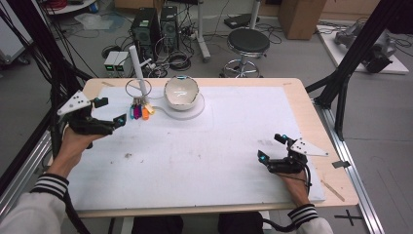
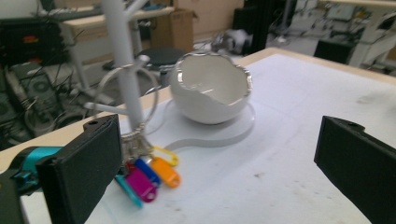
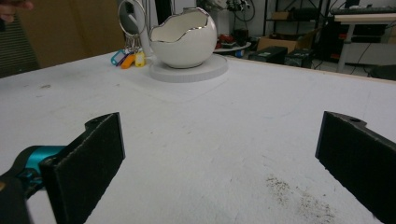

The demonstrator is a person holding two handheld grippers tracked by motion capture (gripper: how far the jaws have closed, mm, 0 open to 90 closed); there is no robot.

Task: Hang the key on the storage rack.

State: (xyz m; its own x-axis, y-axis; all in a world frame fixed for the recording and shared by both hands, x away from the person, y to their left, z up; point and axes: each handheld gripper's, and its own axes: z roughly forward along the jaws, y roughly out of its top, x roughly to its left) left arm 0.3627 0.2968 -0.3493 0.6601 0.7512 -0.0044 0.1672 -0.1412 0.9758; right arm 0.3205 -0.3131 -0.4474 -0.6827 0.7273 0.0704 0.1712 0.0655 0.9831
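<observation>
A white peg stand (image 1: 138,68) rises at the back of the mat, with a metal ring hung on it and a bunch of coloured key tags (image 1: 140,111) resting at its foot. Beside it a white cracked-egg bowl (image 1: 181,92) sits on a white round base (image 1: 198,109). My left gripper (image 1: 111,111) is open just left of the tags, nothing between its jaws. In the left gripper view (image 2: 217,156) the tags (image 2: 149,175), stand (image 2: 123,70) and bowl (image 2: 210,93) lie close ahead. My right gripper (image 1: 271,147) rests open at the front right; its view (image 3: 219,158) shows the bowl (image 3: 184,44) far off.
A white mat (image 1: 195,151) covers the wooden table (image 1: 311,126). Black frame posts (image 1: 350,58) stand at both sides. Beyond the far edge are a stool (image 1: 247,44) and computer towers (image 1: 146,29) on the floor. Dirt specks (image 3: 299,196) mark the mat near my right gripper.
</observation>
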